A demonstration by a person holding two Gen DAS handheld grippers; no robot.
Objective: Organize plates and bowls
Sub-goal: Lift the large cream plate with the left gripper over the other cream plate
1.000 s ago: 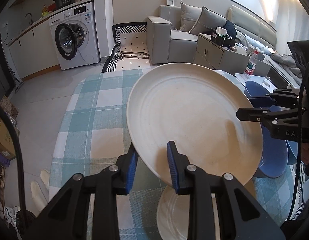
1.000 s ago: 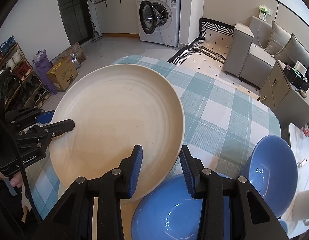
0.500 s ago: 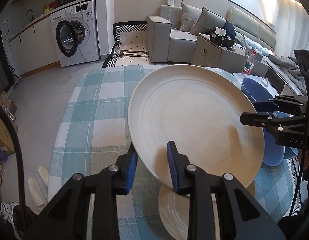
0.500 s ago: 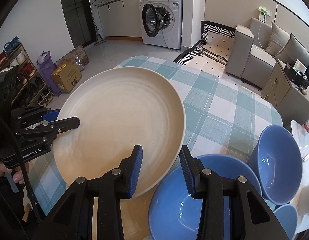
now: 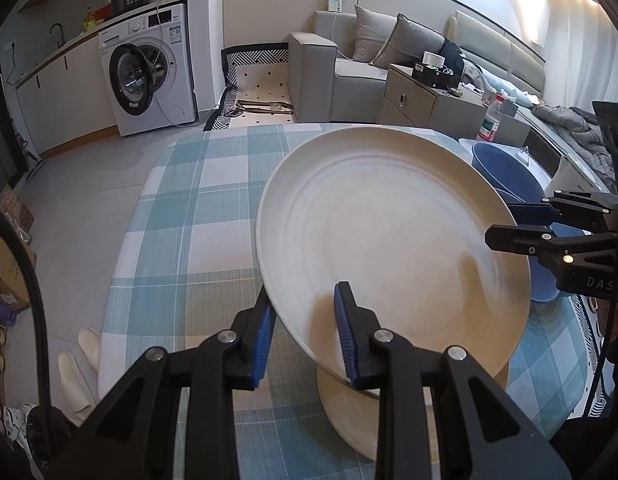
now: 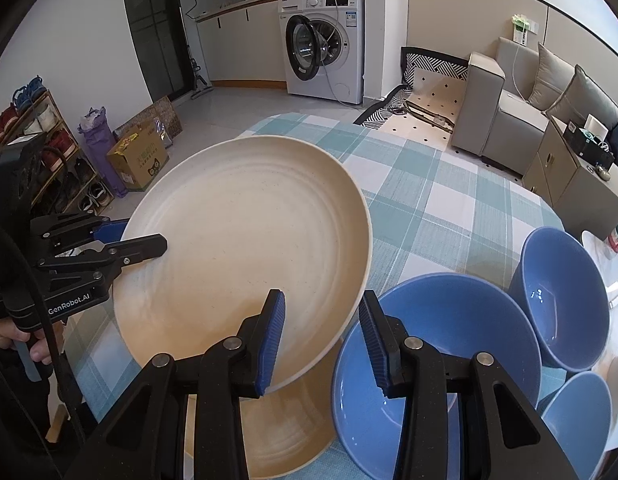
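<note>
Both claws, the left gripper (image 5: 303, 330) and right gripper (image 6: 321, 334), are clamped on opposite rims of 1 cream plate (image 6: 245, 240), held above a second plate (image 6: 285, 432) near the table's (image 6: 429, 208) near edge. Stacking seems barely begun; 3 blue bowls (image 6: 421, 360) sit empty and unnested beside it.

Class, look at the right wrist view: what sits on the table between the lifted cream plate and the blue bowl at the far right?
Another, larger blue bowl sits between the cream plate and the far blue bowl; the right wrist view shows it.
</note>
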